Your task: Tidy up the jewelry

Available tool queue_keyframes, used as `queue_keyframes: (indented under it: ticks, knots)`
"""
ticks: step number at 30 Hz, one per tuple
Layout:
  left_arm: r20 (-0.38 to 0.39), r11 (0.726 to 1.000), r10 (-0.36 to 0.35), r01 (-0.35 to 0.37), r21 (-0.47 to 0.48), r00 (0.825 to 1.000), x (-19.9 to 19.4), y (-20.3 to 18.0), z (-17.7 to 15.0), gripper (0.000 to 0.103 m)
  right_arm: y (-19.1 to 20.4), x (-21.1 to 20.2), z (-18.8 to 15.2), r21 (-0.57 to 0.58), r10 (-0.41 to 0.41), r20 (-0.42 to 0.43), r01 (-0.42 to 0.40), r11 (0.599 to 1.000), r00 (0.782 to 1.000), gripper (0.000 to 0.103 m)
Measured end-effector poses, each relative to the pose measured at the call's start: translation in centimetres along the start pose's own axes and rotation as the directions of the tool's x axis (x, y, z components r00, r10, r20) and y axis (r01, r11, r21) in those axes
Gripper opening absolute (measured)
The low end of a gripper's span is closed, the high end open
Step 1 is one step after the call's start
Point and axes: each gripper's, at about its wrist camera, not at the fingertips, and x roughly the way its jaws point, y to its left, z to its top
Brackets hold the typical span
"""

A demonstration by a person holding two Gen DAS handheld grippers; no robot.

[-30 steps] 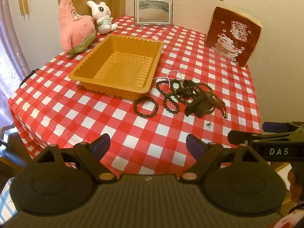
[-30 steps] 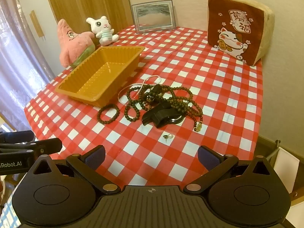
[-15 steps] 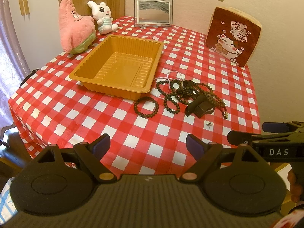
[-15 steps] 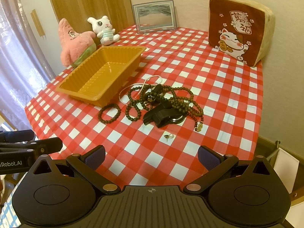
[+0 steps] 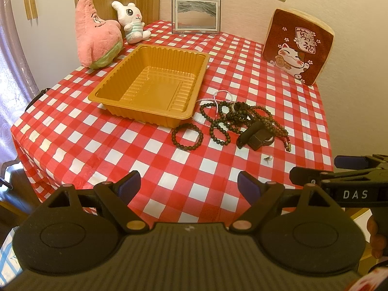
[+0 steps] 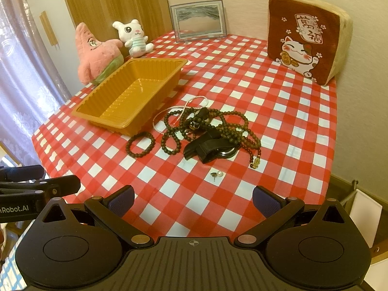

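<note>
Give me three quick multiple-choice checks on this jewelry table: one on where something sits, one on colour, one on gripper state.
1. Where does the lone dark bead bracelet lie?
A. inside the tray
B. on the cloth just in front of the tray's near corner
C. against the cat cushion

2. What colour is the tray?
A. golden orange
B. white
C. blue

3. How do the left gripper and right gripper stand?
A. both shut on beads
B. left shut, right open
C. both open and holding nothing

Answers:
1 B: it lies flat on the checked tablecloth, apart from the tangled pile of beads.
2 A: its ribbed walls and floor are golden orange, and nothing lies in it.
3 C: each pair of fingers is spread wide with only cloth between them.
</note>
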Motion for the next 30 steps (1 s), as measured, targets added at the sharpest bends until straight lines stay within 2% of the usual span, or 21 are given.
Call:
queue_keyframes:
  ticks: [30]
  knots:
    - [-0.002, 1.000, 0.000, 0.000, 0.000, 1.000, -0.01, 0.00, -0.01, 0.086, -0.33, 0.53, 0.15, 0.000, -0.001, -0.001, 0.001, 1.000, 1.000, 0.103]
